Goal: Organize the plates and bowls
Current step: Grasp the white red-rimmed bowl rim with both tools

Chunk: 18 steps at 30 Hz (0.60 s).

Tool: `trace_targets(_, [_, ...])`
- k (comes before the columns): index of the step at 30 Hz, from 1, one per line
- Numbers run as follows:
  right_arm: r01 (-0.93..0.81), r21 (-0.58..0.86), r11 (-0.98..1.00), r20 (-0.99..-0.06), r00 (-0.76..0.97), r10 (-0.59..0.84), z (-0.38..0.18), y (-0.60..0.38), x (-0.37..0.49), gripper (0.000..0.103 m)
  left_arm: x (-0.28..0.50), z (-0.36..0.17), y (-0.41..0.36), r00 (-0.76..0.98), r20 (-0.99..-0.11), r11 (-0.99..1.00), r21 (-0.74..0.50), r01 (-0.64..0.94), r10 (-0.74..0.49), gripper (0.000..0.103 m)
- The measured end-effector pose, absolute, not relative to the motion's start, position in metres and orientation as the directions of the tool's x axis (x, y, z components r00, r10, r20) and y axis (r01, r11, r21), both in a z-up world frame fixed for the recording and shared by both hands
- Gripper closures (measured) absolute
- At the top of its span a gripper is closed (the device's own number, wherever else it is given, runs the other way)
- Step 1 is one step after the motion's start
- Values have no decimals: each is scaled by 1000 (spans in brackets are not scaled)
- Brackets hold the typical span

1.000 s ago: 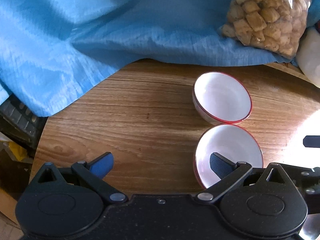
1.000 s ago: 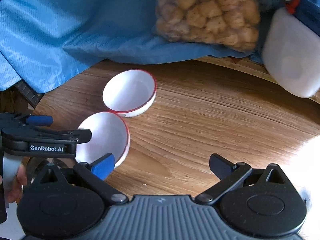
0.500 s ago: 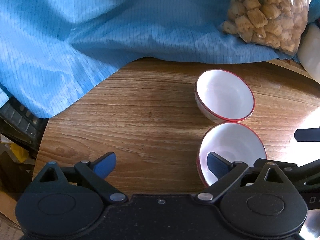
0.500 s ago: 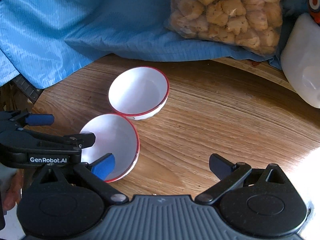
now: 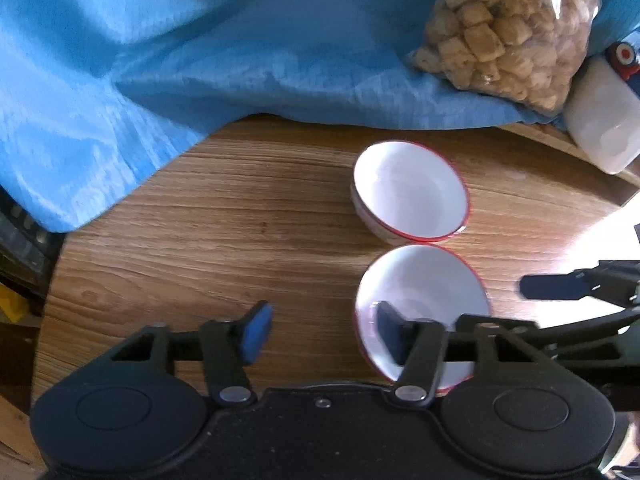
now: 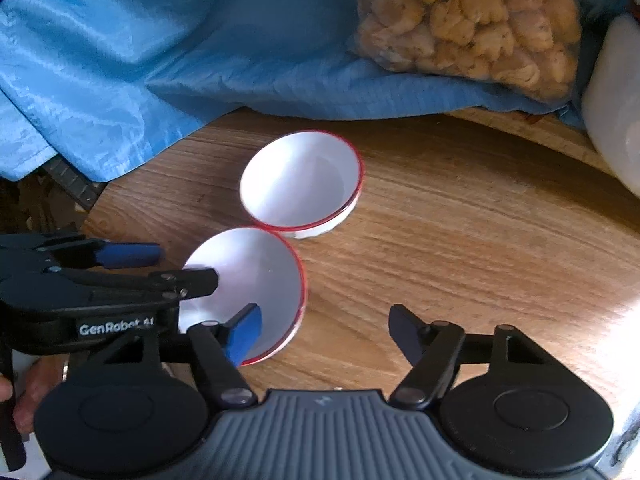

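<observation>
Two white bowls with red rims sit on the round wooden desk (image 5: 200, 240). The far bowl (image 5: 410, 196) stands just in front of the blue cloth (image 5: 200, 60); the near bowl (image 5: 420, 304) lies right beside it, rims touching or almost so. They are not stacked.

Left tool (image 5: 320, 332): fingers spread, gripping nothing. Its right finger (image 5: 390, 336) hangs over the inside of the near bowl, its left finger over bare wood, so the bowl's left rim lies between them. Whether either finger touches the rim cannot be told.

Right tool (image 6: 324, 334): fingers spread, gripping nothing. Its left finger (image 6: 242, 332) sits over the near bowl's right side; its right finger is over bare wood.

Progress, as judged: early. Neither bowl is lifted or nested. Left to do, it appears, is taking hold of the near bowl and setting it with the other. No plates are visible.

Hidden or unclear: the near edge of the near bowl is covered by both tool bodies. A clear bag of tan lumps (image 6: 472, 20) and a white plastic container (image 5: 600, 132) at far right are cut off by the frame. Glare washes out the desk's right side. Both views are slightly blurred.
</observation>
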State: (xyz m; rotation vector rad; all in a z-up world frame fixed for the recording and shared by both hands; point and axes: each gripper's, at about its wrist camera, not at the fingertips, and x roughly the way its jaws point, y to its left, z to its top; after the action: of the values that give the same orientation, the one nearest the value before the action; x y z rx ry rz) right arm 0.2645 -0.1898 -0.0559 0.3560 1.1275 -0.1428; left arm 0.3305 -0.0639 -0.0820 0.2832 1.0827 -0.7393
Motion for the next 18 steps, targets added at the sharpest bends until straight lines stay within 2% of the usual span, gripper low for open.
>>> trace_targets(2, [298,232,926,-901,424,90,-58,-190,264,42,333,-84,-62,208,-877,731,-208,649,-434,75])
trace_targets(4, [307,251,918,-901,421,105,-59,-191,264,49,336,-87,-59,182,-875,745,-253,618,-449,79])
trace_targets(6, [316,271,909,-898,422,120,-60,-194,263,55,336,-88,-57,176,-871,753,-276,598,-458,88])
trace_targets(14, [306,296,905,-892,426,148,-61,-193,264,74,336,-89,-56,170,-864,759,-304,576,-475,94])
trace_targets(18, [312,313,897,-891,422,164,-64,-193,266,76,336,-90,-58,163,-867,768,-312,559,-471,94])
